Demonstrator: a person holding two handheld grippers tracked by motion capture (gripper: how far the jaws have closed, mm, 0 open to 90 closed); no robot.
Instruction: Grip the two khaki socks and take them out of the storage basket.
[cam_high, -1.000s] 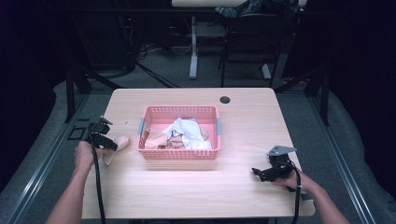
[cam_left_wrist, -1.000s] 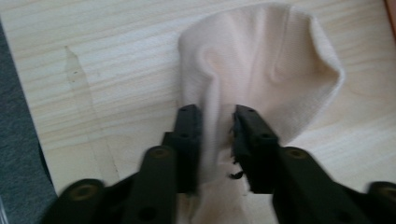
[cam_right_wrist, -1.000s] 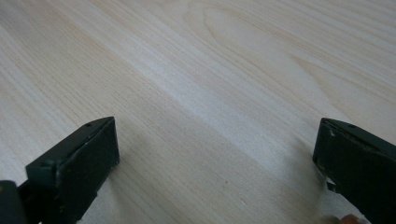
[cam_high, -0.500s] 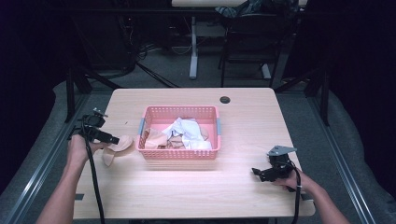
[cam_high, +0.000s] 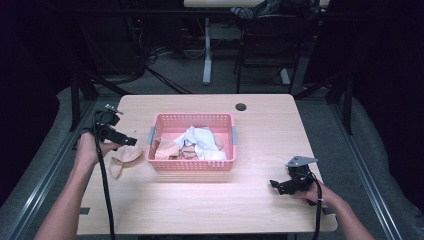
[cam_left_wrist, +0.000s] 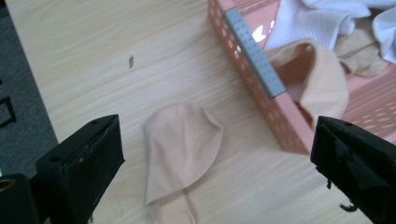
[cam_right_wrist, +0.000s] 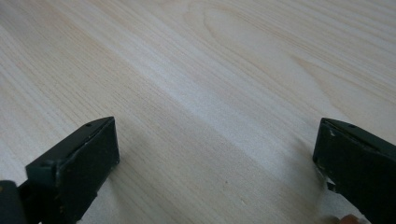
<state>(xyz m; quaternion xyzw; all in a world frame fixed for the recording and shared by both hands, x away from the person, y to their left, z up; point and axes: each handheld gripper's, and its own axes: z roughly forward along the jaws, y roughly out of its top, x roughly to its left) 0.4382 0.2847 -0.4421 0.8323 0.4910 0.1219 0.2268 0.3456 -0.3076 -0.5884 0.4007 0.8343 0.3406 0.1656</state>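
Left of the pink basket (cam_high: 191, 165), beige sock (cam_left_wrist: 180, 151) flat, long axis seemingly toward camera.

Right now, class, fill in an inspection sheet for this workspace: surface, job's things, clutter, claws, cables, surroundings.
Surface: light wooden table, bare in front.
Job's things: pink basket holding white and beige cloths; one beige cloth flat on the table beside it.
Clutter: small dark round thing near the far edge.
Claws: left claw open above the beige cloth; right claw open over bare wood.
Cables: black cable trails from the left claw.
Surroundings: dark room, chair and table legs behind.
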